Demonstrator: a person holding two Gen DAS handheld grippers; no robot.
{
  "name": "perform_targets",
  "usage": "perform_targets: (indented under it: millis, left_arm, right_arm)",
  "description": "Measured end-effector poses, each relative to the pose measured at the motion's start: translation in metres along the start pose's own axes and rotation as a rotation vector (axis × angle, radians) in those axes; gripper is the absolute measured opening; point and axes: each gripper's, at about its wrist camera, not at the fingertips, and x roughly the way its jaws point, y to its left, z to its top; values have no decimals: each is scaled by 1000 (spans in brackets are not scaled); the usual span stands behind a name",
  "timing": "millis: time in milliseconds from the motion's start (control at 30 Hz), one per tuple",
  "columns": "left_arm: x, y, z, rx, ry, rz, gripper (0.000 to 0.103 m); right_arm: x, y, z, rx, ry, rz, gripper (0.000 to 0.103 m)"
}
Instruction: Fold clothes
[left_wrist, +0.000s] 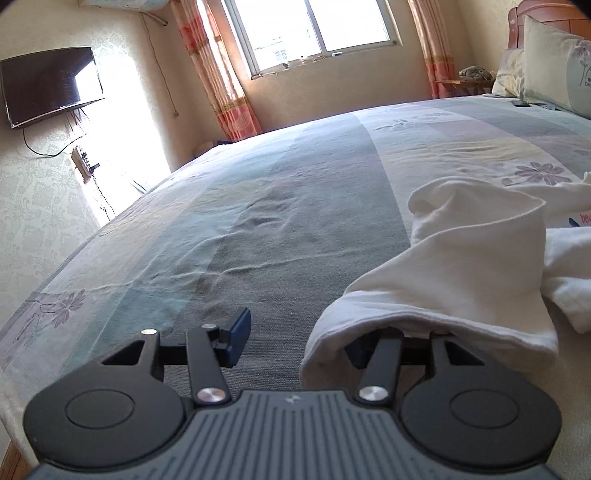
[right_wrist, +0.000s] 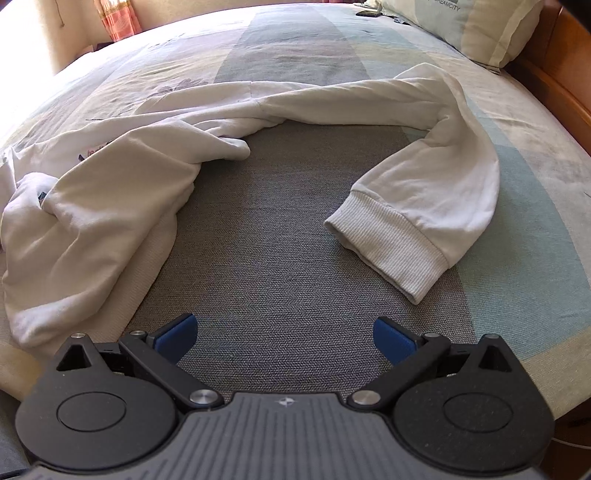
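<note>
A white sweatshirt (right_wrist: 110, 206) lies crumpled on the bed. Its body is bunched at the left, and one long sleeve curves round to a ribbed cuff (right_wrist: 391, 243) at the right. My right gripper (right_wrist: 284, 338) hangs open over the grey stripe of the sheet, with nothing between its blue pads (right_wrist: 177, 336). In the left wrist view a fold of the sweatshirt (left_wrist: 461, 258) drapes over the right finger of my left gripper (left_wrist: 295, 347) and hides that pad. The left pad (left_wrist: 236, 339) stands bare and apart from the cloth. The jaws stand open and nothing is pinched.
The striped floral bedsheet (left_wrist: 240, 221) stretches ahead to the far edge. Pillows (left_wrist: 554, 66) lean on a wooden headboard (right_wrist: 554, 92), with a small dark object (right_wrist: 367, 14) beside them. A TV (left_wrist: 48, 85) hangs on the wall left of the curtained window (left_wrist: 314, 33).
</note>
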Motion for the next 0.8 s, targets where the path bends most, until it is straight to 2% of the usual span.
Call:
perform_targets:
  millis: [167,300,500,600,800]
  left_arm:
    - [3,36,9,-68,-22,90,54]
    - [8,76,19,-142,-33,194,54]
    - [22,127,35,-160,-40,368,54]
    - [37,145,32,-138,14,428,55]
    - [57,153,-9,-121,169,425,55]
  right_arm:
    - [1,9,4,-22,-2,-15,103]
    - [5,14,5,-28,8,-15,103]
    - [7,19,6,-44,19,-27,103]
    - [7,20,8,-45,19,-32,103]
    - [4,25,8,-60,15,-28,103]
